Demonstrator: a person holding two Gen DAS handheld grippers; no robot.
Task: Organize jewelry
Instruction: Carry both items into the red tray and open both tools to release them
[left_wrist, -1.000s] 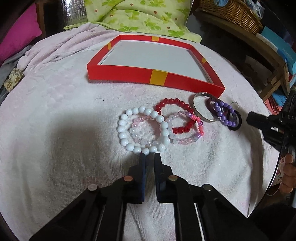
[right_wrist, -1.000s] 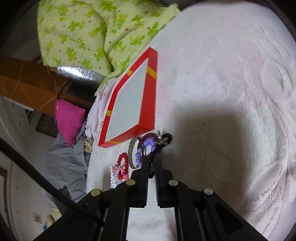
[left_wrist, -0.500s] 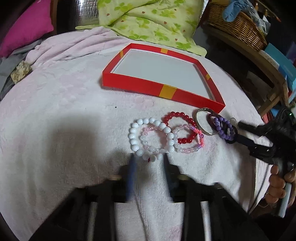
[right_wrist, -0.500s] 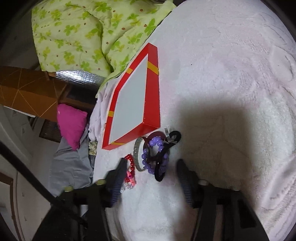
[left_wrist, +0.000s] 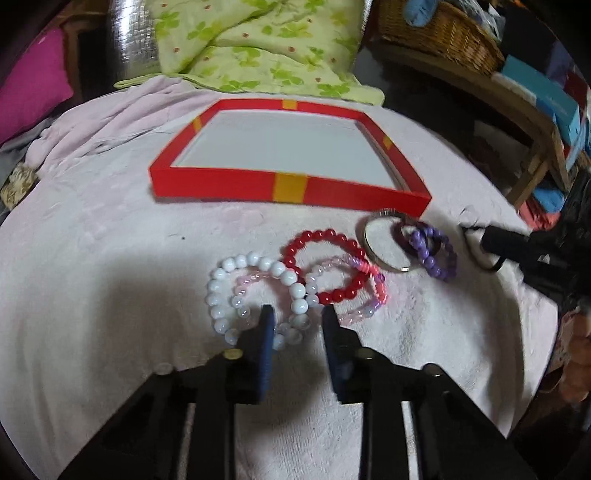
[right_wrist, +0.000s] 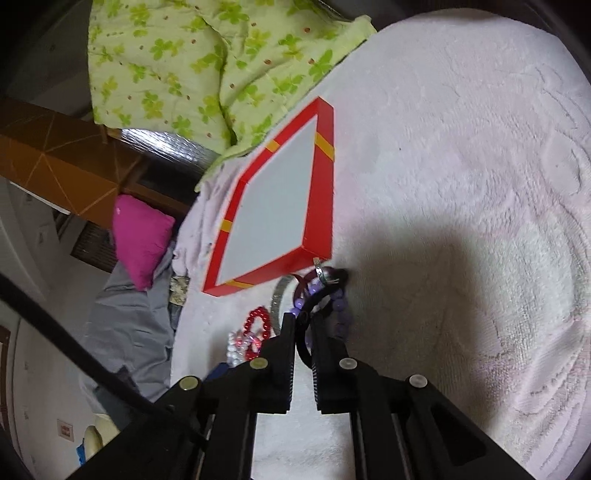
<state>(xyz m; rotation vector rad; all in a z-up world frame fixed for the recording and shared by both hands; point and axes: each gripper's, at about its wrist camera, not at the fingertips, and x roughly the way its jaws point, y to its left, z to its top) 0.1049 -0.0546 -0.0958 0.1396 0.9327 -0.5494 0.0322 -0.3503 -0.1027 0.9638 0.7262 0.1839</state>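
On a pale pink towel (left_wrist: 110, 280) lies a row of bracelets, just in front of a shallow red tray (left_wrist: 288, 186) with a white floor: a white bead bracelet (left_wrist: 221, 291) overlapping a clear pink one (left_wrist: 243, 284), a red bracelet (left_wrist: 325, 236), a silver bangle (left_wrist: 369, 251) and a purple bracelet (left_wrist: 436, 258). The left gripper (left_wrist: 295, 317) has its jaws apart, straddling the near edge of the white bracelet. The right gripper (right_wrist: 303, 325) has its jaws nearly together, pinched on a black hair tie (right_wrist: 314, 301) beside the purple beads; the left view shows only its black tip at the right edge. The right view alone shows a magenta cushion (right_wrist: 142, 240) and grey cloth (right_wrist: 129, 332); the left view alone shows a wicker basket (left_wrist: 443, 33). A green floral quilt (left_wrist: 258, 44) lies behind the tray.
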